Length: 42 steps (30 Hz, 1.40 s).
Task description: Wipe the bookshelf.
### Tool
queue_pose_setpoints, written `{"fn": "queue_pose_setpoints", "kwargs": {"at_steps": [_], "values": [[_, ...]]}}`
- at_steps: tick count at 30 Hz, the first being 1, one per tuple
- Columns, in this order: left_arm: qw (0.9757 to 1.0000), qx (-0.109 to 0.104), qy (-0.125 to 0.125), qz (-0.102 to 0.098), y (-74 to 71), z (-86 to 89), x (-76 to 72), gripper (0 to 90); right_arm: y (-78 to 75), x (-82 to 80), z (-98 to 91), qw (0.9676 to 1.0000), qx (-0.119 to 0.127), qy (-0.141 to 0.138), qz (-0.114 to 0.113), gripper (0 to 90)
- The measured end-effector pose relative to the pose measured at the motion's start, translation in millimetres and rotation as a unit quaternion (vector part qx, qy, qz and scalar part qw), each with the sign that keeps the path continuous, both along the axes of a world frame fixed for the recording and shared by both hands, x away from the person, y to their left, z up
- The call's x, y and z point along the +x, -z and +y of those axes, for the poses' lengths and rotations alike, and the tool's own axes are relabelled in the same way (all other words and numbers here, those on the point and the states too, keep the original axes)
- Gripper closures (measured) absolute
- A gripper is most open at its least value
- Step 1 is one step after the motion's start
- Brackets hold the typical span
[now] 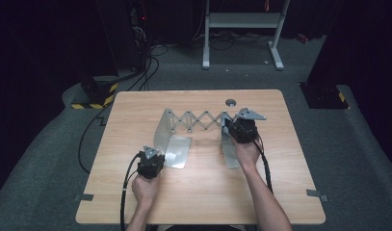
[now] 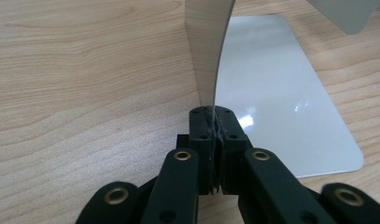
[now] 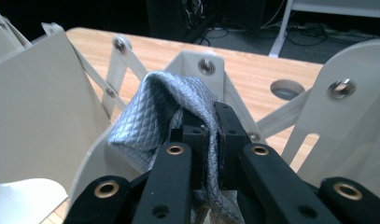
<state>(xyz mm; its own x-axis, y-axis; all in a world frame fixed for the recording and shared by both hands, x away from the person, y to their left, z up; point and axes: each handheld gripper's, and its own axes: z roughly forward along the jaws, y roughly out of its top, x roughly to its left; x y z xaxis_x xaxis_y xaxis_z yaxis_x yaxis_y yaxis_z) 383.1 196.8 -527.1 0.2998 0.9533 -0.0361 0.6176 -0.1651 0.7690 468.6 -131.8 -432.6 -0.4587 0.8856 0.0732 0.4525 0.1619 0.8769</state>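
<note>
A pale metal extendable rack (image 1: 198, 120) with a scissor lattice stands on the wooden table (image 1: 131, 110). Its left upright plate (image 2: 206, 46) rises from a flat base plate (image 2: 281, 102). My left gripper (image 2: 211, 114) is shut on the near edge of that upright plate, low by the table; in the high view the left gripper (image 1: 155, 150) sits at the rack's left front corner. My right gripper (image 3: 210, 126) is shut on a grey quilted cloth (image 3: 155, 121), held up against the rack's right end plate (image 3: 337, 121). From above, the right gripper (image 1: 238, 126) hovers at that right end.
A round cable hole (image 1: 230, 102) lies in the table just behind the rack. Beyond the table, a white desk frame (image 1: 241, 21) and cables (image 1: 145, 72) are on the dark carpet. Bare tabletop stretches along the front edge and far left.
</note>
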Motion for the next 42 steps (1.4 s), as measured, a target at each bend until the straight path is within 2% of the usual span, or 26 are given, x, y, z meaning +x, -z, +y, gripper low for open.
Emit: {"fn": "queue_pose_setpoints", "kwargs": {"at_steps": [4,12,17,22,26,33,42], "values": [[1.0,0.0,0.0,0.0,0.0,0.1,0.0,87.0,12.6,3.4,1.4,0.9998,-0.012,0.002,0.018,85.7],[1.0,-0.001,0.0,0.001,0.0,0.2,0.0,87.0,54.9,14.2,4.6,0.9965,-0.034,0.009,0.076,85.8],[1.0,-0.001,0.0,0.001,-0.1,0.3,0.1,87.0,65.5,19.4,5.7,0.9949,-0.041,0.009,0.091,85.8],[1.0,-0.001,0.0,0.001,0.0,0.2,0.0,87.0,56.5,17.4,4.3,0.9957,-0.032,0.008,0.087,85.9],[1.0,-0.001,0.001,0.0,0.0,0.2,0.0,87.0,39.6,11.1,0.4,0.9982,-0.009,0.009,0.059,85.8],[1.0,-0.001,0.001,0.0,0.0,0.1,0.0,87.1,3.7,5.2,-2.6,0.9996,0.018,0.007,0.02,85.8],[1.0,-0.001,0.003,0.001,0.0,0.2,0.1,87.1,-13.8,5.1,-5.9,0.9994,0.035,0.009,0.002,85.8]]}}
